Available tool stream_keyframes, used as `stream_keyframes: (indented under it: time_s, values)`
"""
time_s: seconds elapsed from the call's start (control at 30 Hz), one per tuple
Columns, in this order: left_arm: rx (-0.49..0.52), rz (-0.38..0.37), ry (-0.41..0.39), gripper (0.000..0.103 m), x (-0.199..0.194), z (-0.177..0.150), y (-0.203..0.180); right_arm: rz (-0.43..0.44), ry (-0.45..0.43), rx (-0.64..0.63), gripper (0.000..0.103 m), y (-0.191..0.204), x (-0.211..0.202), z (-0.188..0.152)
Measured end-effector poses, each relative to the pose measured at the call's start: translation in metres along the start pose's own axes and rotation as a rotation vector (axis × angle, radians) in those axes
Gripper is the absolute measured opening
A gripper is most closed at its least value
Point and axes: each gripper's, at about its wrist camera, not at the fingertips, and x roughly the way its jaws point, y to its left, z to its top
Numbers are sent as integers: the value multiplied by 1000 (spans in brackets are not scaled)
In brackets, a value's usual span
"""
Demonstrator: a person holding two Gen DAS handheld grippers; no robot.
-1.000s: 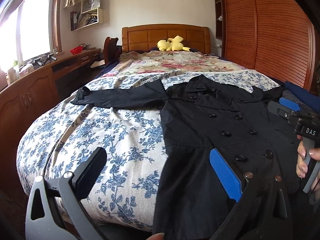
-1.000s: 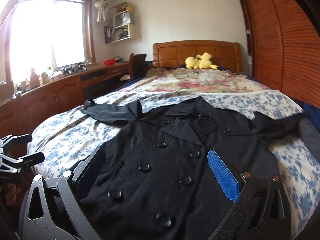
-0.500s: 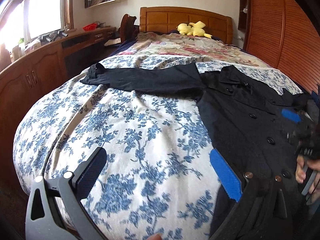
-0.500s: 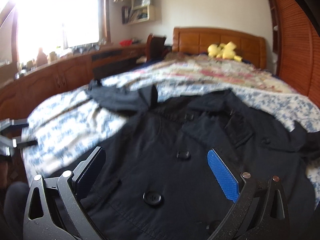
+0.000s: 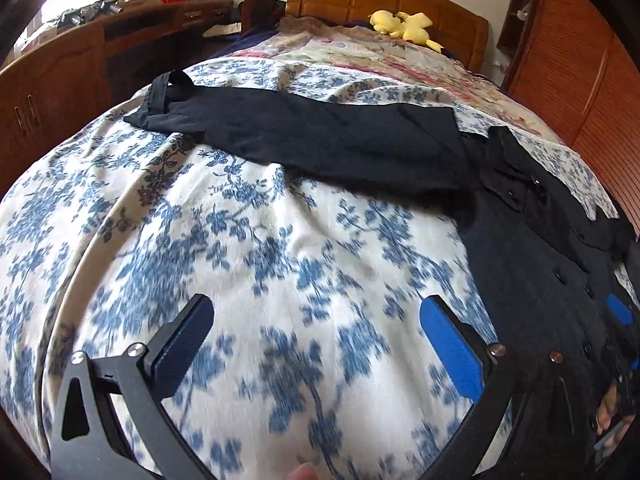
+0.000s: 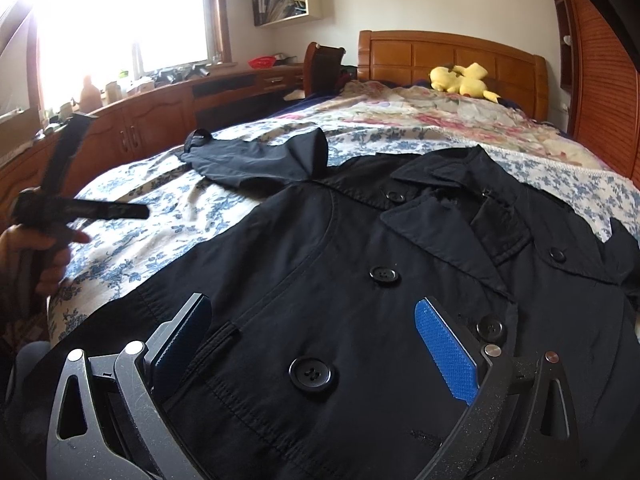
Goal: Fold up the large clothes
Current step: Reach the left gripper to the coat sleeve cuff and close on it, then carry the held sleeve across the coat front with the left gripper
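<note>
Your left gripper (image 5: 316, 340): jaws spread, empty, above floral bedspread (image 5: 240, 240). Your right gripper (image 6: 312, 340): jaws spread, empty, over black double-breasted coat (image 6: 360, 260) lying flat on bed, sleeve (image 5: 300, 136) outstretched.

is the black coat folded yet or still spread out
Spread out: the black coat lies flat, buttons up, one sleeve stretched across the bedspread.

- black coat (image 6: 320, 264): matt woven cloth, stitched seams; buttons (image 6: 310, 373) glossy plastic
- bedspread (image 5: 248, 264): soft matt cloth, blue floral print
- left gripper (image 5: 316, 344): matt black plastic frame, shiny metal pins
- right gripper (image 6: 316, 344): scuffed, dusty black plastic; finger pad (image 6: 448, 352) blue, knurled texture
- headboard (image 6: 452, 56): varnished wood, semi-gloss
- plush toy (image 6: 464, 78): yellow fuzzy fabric
</note>
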Motion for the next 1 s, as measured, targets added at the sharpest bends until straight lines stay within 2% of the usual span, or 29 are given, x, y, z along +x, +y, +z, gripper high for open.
stream_keyframes:
  time_s: [0.1,0.23,0.37,0.57,0.63,0.67,0.73,0.8,0.83,0.9,1.0]
  values:
    - [-47,-4,31,103,19,19,11,-1,3,-4,103,1,0,0]
    - [-96,27,67,103,45,43,24,2,12,-17,103,2,2,-1]
    - [-146,15,92,103,68,61,34,6,13,-17,103,2,1,-1]
    - [-197,16,62,102,92,88,34,4,11,-27,103,5,1,-2]
    - [-223,2,50,96,98,96,37,6,11,-26,103,5,1,-2]
    - [-240,-1,44,91,102,101,38,6,11,-25,103,5,1,-2]
    - [-263,2,33,74,108,110,43,8,11,-24,103,6,0,-2]
    - [-296,24,23,36,110,116,49,7,11,-24,103,6,0,-2]
    - [-309,20,22,27,111,118,51,7,10,-25,103,6,0,-2]
    - [-317,5,33,12,112,122,50,6,8,-28,103,7,0,-2]
    - [-241,85,13,2,97,129,29,2,3,-31,103,8,-2,-3]
